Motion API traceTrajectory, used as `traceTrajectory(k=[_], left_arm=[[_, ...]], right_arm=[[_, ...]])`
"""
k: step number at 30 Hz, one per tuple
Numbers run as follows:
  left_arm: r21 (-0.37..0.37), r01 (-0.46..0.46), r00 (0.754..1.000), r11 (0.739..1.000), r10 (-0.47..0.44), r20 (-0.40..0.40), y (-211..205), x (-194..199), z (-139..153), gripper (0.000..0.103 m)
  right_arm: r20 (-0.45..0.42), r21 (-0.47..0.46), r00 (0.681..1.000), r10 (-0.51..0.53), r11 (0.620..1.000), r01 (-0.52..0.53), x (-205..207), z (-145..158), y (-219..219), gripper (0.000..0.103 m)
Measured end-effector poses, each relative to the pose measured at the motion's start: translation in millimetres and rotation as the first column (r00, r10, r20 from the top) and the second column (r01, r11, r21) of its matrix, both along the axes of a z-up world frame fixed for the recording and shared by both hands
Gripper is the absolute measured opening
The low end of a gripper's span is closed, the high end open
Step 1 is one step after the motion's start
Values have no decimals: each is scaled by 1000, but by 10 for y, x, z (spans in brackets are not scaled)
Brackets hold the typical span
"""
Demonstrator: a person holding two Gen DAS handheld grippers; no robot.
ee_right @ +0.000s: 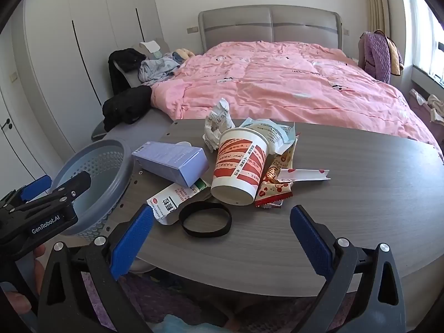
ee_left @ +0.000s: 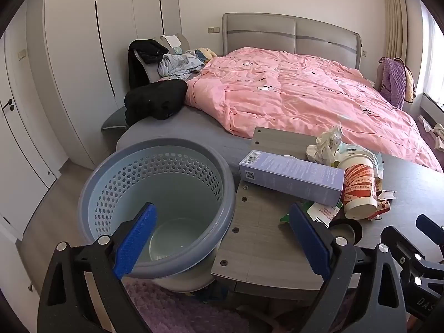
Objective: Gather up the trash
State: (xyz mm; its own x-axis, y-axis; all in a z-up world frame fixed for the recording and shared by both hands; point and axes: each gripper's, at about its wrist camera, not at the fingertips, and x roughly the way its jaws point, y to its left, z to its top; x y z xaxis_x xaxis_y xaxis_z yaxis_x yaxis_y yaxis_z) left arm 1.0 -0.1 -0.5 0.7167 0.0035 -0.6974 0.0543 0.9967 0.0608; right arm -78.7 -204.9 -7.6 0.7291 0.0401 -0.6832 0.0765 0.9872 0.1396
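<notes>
A pile of trash sits on a grey wood-grain table [ee_right: 347,194] at the foot of a bed under a pink quilt [ee_right: 277,83], with a grey perforated waste basket [ee_left: 155,194] standing against the table's left edge. Both grippers hover released, jaws spread wide with nothing between the blue pads: the left gripper [ee_left: 222,238] over the basket's rim and the table's corner, the right gripper [ee_right: 222,238] above the table's near edge.

Much of the pile is only partly legible. A red-and-white paper cup [ee_right: 238,166] lies on its side, covering parts of the red snack wrappers [ee_right: 273,187] and the torn blue-printed packet [ee_right: 274,133] behind it. A lavender carton [ee_right: 172,163] overlaps a white-and-green medicine box [ee_right: 174,199]; the print on both is too small to read. Crumpled white paper [ee_right: 217,127] stands at the back.

The right wrist view shows a black elastic band [ee_right: 205,219] whole on the bare tabletop; in the left view it is mostly hidden behind the finger. Only the left view looks down to the basket's floor. The right view catches part of a hand [ee_right: 16,302] at the lower left.

Bare tabletop lies to the right of the pile and along the near edge.
</notes>
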Motion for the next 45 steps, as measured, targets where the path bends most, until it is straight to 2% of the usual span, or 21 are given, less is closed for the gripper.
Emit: traceTrajectory(k=[27,45], left_arm=[[-19,0,999,1000,1,47,96,-207,102,92],[-2,4,998,1000,-3,66,70,-256,157,92]], right_arm=[[30,-19,1000,8,1000,-7,-133,101,63,97],[44,-21,999,9,1000,-9,-169,132,75,97]])
